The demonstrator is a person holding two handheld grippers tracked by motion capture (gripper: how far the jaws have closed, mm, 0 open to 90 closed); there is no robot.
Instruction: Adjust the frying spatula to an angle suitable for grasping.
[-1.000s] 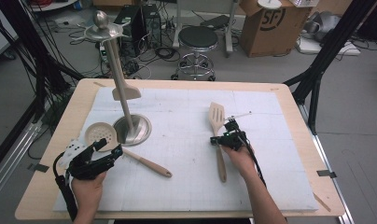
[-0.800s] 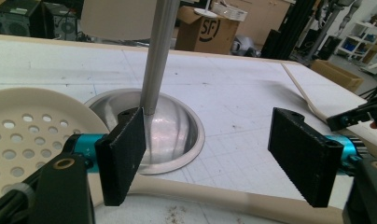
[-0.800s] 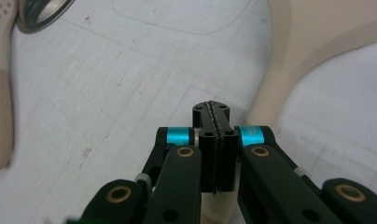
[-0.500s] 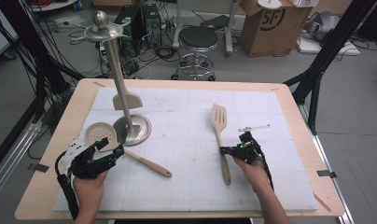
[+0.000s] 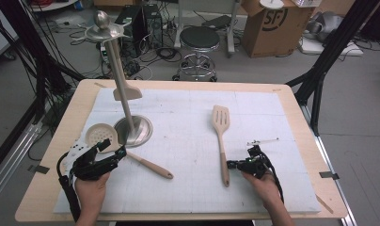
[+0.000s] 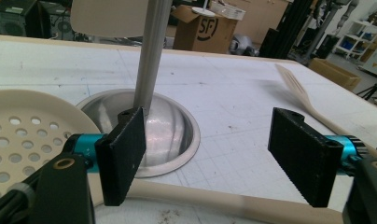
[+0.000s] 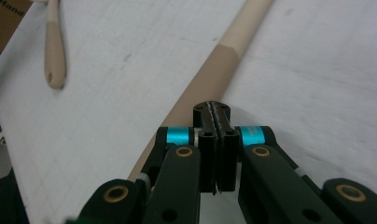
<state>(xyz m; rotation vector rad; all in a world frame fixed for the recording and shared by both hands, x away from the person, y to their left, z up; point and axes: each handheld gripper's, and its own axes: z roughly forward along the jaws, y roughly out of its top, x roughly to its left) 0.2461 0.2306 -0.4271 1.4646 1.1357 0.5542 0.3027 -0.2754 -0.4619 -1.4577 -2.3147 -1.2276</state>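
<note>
Pulled back toward the person, the right tool (image 5: pixel 231 165), clamped shut and empty, sits beside the spatula (image 5: pixel 221 136) handle.

Matt beige plastic slotted spatula (image 5: pixel 221 120) w/ wood handle. Perforated skimmer (image 5: pixel 99 134) same matt beige. Stand base (image 6: pixel 170 128) brushed metal, semi-glossy. Gripper pads (image 6: pixel 122 154) black, ribbed rubber. Mat (image 5: pixel 188 117) white, scuffed.

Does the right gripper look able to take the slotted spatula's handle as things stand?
Probably yes: the right gripper sits beside the slotted spatula handle with nothing between, though its shut jaws must open.
</note>
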